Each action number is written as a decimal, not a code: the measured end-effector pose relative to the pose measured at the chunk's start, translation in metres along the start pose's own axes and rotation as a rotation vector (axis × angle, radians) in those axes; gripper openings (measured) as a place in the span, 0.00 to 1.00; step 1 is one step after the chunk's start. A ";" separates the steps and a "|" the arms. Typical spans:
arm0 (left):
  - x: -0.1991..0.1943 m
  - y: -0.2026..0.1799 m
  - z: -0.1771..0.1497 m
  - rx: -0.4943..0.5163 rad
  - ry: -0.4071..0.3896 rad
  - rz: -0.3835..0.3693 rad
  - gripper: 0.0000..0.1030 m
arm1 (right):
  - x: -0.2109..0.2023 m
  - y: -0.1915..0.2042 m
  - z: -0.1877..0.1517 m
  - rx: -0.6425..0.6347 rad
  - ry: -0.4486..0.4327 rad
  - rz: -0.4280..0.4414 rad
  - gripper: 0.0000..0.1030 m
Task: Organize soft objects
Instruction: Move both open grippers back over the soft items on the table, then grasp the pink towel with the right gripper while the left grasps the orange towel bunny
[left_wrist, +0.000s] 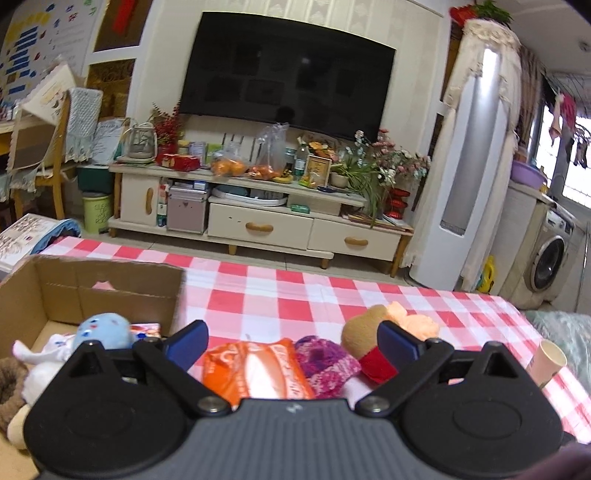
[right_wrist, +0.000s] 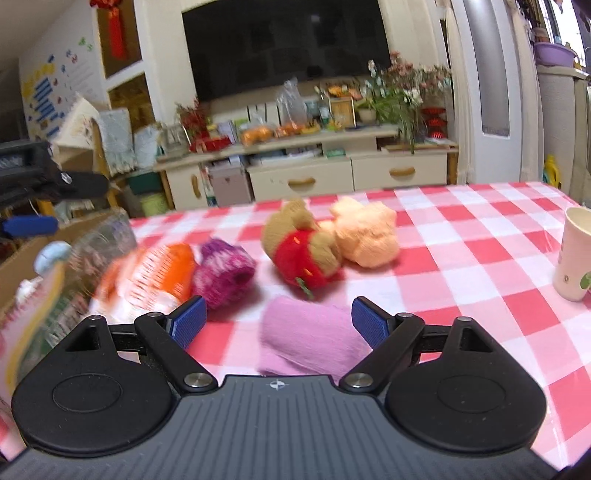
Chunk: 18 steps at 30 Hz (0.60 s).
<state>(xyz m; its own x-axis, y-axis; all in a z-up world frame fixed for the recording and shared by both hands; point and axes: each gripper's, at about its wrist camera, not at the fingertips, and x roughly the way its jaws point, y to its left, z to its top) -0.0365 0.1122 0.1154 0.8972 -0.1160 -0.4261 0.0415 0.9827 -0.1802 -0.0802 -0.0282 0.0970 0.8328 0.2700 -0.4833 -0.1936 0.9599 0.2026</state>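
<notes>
Only the right camera catches the folded pink cloth (right_wrist: 310, 336) lying between the spread right gripper (right_wrist: 279, 321). The left gripper (left_wrist: 291, 341), also gaping and empty, alone sees plush toys (left_wrist: 105, 330) inside the cardboard box (left_wrist: 110, 284), beyond the orange packet (left_wrist: 255, 369).

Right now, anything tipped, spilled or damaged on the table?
Nothing spilled. The brown bear in the red shirt lies toppled against the peach plush, and the cardboard box has a ragged, torn far wall. The paper cup stands upright.
</notes>
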 end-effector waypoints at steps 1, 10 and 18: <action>0.002 -0.003 -0.001 0.007 0.005 -0.005 0.95 | 0.005 -0.002 -0.001 -0.001 0.017 -0.003 1.00; 0.017 -0.023 -0.007 0.035 0.042 -0.014 0.95 | 0.032 -0.003 -0.001 0.001 0.089 0.013 1.00; 0.031 -0.036 -0.009 0.062 0.070 -0.004 0.95 | 0.050 -0.010 -0.001 -0.037 0.118 0.046 1.00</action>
<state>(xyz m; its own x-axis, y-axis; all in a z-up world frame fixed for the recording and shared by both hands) -0.0138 0.0715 0.1006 0.8641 -0.1273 -0.4870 0.0736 0.9890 -0.1280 -0.0370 -0.0240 0.0694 0.7559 0.3190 -0.5717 -0.2512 0.9477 0.1968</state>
